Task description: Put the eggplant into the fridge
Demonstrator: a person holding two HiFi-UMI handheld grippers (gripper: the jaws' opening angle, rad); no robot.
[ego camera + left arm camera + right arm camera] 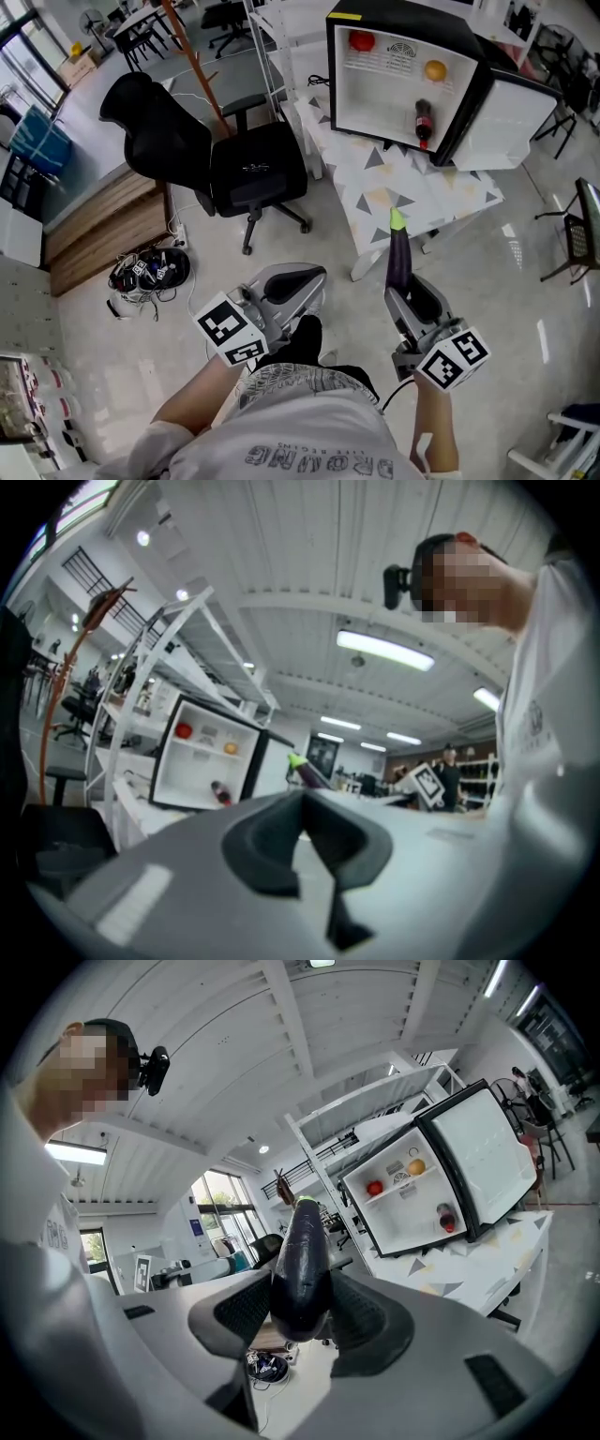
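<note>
A dark purple eggplant point(397, 258) with a green stem end sticks forward out of my right gripper point(405, 292), whose pads are shut on its thick end. In the right gripper view the eggplant point(300, 1260) fills the gap of that gripper point(298, 1309). The small fridge point(394, 103) stands ahead on a table, its door point(506, 122) swung open to the right. It holds a red fruit point(362, 40), an orange point(435, 69) and a dark bottle point(424, 120). My left gripper point(302, 278) is shut and holds nothing. The left gripper view shows this gripper point(303, 803), the fridge point(202, 761) and the eggplant point(305, 771).
The fridge's table point(412, 192) has a cloth with a triangle pattern. A black office chair point(225, 159) stands to the left of it, and a white rack point(267, 56) behind. A bundle of cables and gear point(150, 270) lies on the floor at left.
</note>
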